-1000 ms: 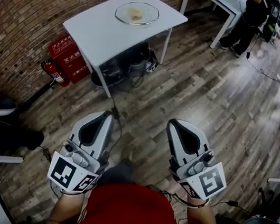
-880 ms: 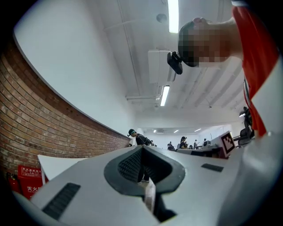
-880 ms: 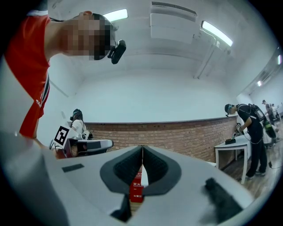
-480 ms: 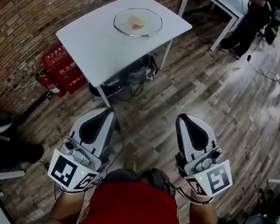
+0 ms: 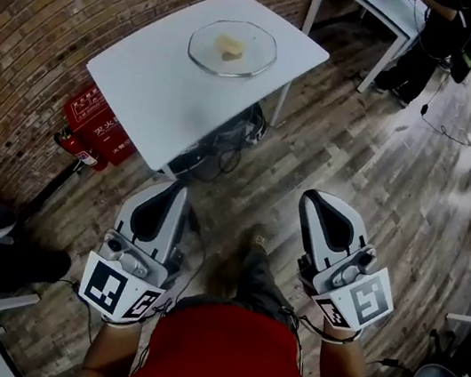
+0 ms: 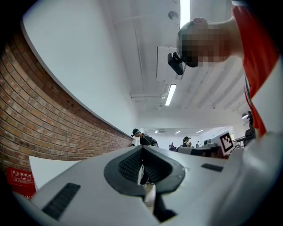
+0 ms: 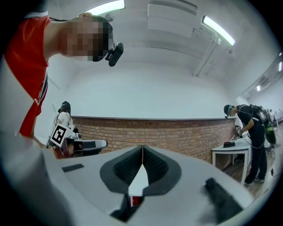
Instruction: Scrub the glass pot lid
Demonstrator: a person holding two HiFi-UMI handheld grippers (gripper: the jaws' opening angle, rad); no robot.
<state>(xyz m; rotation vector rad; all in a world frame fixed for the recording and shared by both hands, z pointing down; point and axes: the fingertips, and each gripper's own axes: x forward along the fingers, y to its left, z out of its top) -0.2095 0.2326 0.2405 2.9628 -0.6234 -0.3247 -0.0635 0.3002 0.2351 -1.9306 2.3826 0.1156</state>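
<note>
At the far left a brick wall (image 5: 26,47) runs along the room; at its foot sits a red fire-extinguisher box (image 5: 103,119), with a red extinguisher (image 5: 75,149) just beside it. Next comes a white table (image 5: 154,87); the glass pot lid (image 5: 233,47) lies flat on the far part of its top, well apart from both grippers. A yellowish piece (image 5: 231,45) shows at the lid's middle, but whether it is on the lid or under it I cannot tell. Dark cables (image 5: 221,128) are bundled beneath the table.

Nearer the camera, the left gripper (image 5: 180,188) is held low over the wooden floor (image 5: 382,173), in front of the person's red shirt (image 5: 223,361), its tip pointing toward the table. In the left gripper view its jaws (image 6: 142,148) meet tip to tip, with nothing between them. The right gripper (image 5: 311,196) is held level with it, apart from it and also over the floor. In the right gripper view its jaws (image 7: 142,146) are likewise pressed together and grip nothing. Each gripper carries its marker cube at the wrist end.

At the upper right stands a second white table (image 5: 376,2); a person in dark clothes (image 5: 428,41) stands at it.
</note>
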